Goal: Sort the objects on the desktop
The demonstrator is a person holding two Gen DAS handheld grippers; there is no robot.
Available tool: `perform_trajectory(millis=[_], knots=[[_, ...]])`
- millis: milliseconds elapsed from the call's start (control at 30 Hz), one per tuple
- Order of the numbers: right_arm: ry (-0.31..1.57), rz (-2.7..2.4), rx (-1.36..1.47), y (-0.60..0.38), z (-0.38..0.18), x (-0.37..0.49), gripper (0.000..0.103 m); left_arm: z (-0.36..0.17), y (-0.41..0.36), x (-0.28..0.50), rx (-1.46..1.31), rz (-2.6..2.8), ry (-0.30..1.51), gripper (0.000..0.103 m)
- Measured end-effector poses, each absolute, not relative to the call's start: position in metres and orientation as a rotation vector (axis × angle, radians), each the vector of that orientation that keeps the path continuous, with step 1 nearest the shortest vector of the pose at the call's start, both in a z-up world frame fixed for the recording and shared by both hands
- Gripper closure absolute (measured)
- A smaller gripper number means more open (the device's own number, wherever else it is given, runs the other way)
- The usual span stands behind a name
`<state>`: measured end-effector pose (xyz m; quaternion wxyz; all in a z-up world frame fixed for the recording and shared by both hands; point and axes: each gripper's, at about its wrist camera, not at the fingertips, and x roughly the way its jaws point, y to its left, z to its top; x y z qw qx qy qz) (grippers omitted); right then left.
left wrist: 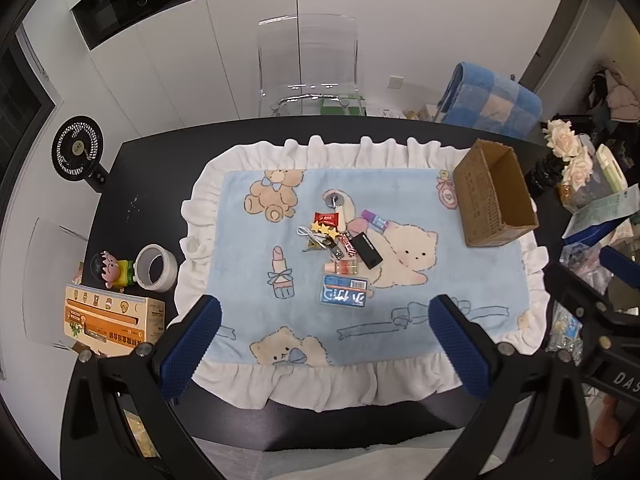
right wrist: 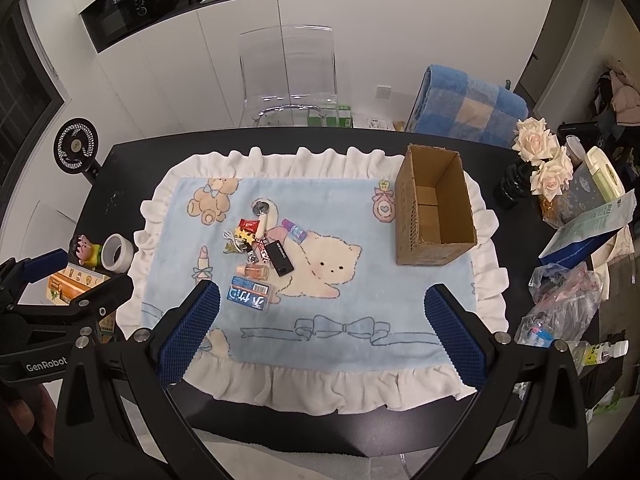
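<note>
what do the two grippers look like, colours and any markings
Both are black plastic frames with silver bolts, each carrying two fingers faced with blue, grid-textured pads. The left gripper shows a pad on each side; in the right wrist view its body reads "GenRobot" in white. The right gripper looks the same, with matching pads; its body shows white letters "DAS", cut off.

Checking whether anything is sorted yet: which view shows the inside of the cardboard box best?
The right wrist view: the cardboard box opens toward the camera, so its bare floor and inner walls show. In the left wrist view the box shows mostly its outer side, and only part of the inside.
</note>
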<state>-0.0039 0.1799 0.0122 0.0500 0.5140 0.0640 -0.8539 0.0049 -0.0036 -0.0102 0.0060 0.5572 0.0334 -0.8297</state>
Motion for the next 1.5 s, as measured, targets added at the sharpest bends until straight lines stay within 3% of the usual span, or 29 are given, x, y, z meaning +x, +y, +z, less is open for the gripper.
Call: perform_trajectory(millis=[833,1500], knots=[[0.203,-2.559,1.601,0.178,-0.006,-0.016,0.000,-0.031,-0.010,-0.006,1.791,-2.571,0.134,0.000],[0.313,-2.375,1.773,0.158,-0.105,-0.081,0.000,-0.148,-0.021,-0.044,1.986,-2.364,0.212,0.000]])
